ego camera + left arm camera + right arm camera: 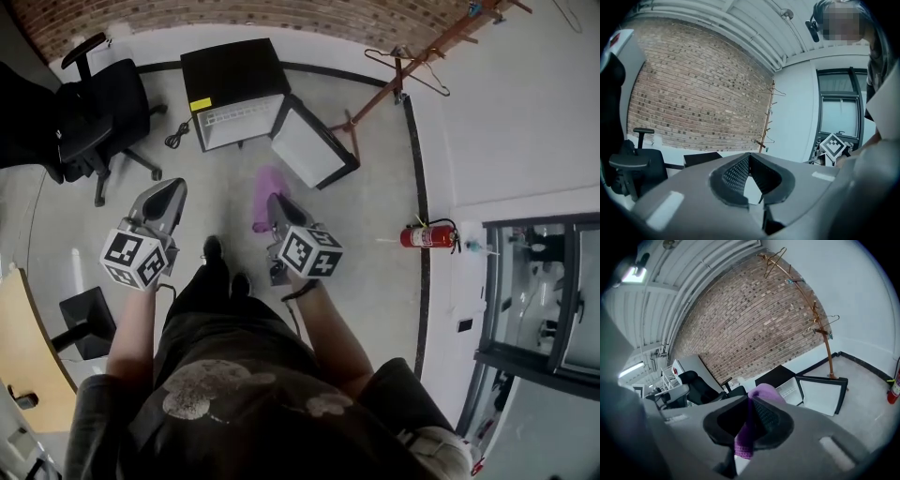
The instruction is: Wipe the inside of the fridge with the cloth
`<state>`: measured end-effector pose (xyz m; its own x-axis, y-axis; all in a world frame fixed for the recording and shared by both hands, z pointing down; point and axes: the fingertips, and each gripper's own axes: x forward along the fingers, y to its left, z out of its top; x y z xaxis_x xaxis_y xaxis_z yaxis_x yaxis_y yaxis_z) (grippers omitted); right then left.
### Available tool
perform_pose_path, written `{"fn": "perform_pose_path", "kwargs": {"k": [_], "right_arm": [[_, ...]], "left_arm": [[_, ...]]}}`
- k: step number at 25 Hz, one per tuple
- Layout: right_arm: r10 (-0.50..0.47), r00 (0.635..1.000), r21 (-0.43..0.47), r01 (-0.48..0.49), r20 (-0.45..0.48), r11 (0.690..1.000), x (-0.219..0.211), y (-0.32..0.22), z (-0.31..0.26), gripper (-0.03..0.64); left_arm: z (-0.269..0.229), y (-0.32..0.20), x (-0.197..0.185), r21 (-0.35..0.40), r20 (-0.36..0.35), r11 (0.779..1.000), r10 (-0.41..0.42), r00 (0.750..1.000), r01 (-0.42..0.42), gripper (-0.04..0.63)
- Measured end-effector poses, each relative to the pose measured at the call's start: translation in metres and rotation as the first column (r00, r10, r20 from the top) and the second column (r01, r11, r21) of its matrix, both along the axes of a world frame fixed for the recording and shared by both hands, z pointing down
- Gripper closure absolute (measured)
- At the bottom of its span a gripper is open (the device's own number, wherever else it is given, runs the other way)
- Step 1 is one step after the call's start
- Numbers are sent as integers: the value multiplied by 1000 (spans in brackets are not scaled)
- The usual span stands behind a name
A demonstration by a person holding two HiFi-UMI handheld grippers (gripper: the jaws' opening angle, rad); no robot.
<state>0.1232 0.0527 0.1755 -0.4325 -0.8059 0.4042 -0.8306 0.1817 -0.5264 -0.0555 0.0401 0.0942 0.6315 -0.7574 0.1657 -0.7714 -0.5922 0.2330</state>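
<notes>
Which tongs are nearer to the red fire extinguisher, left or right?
Right. In the head view the right tongs, shut on the purple cloth, are left of the fire extinguisher; the left tongs are farther left.

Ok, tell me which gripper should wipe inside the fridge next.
Right. The right gripper is shut on the purple cloth and points toward the open fridge. The left gripper holds nothing.

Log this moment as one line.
stage: wipe not yet begun | right gripper: shut on purple cloth | left gripper: shut, empty | fridge: on floor ahead, door open, grippers clear of it
</notes>
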Motion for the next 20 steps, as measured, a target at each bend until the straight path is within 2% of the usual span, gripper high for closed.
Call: {"fn": "perform_pose_path", "kwargs": {"k": [5,9,14,20], "right_arm": [[-9,1000,-8,9,-23,1000,-10,-47,5,597],[-4,998,-2,4,-56,1000,-5,-106,3,597],[12,996,-7,-12,-86,1000,-5,-191,3,597],[13,994,-33,-17,-108,999,-19,-265,9,597]], "left_arm": [[20,-43,-1,-22,-19,999,26,999,-26,578],[36,-106,0,-40,-35,999,30,999,-32,578],[44,-186,8,-44,-36,996,81,996,-83,577],[62,-255,9,-91,-48,988,117,992,-121,578]]}}
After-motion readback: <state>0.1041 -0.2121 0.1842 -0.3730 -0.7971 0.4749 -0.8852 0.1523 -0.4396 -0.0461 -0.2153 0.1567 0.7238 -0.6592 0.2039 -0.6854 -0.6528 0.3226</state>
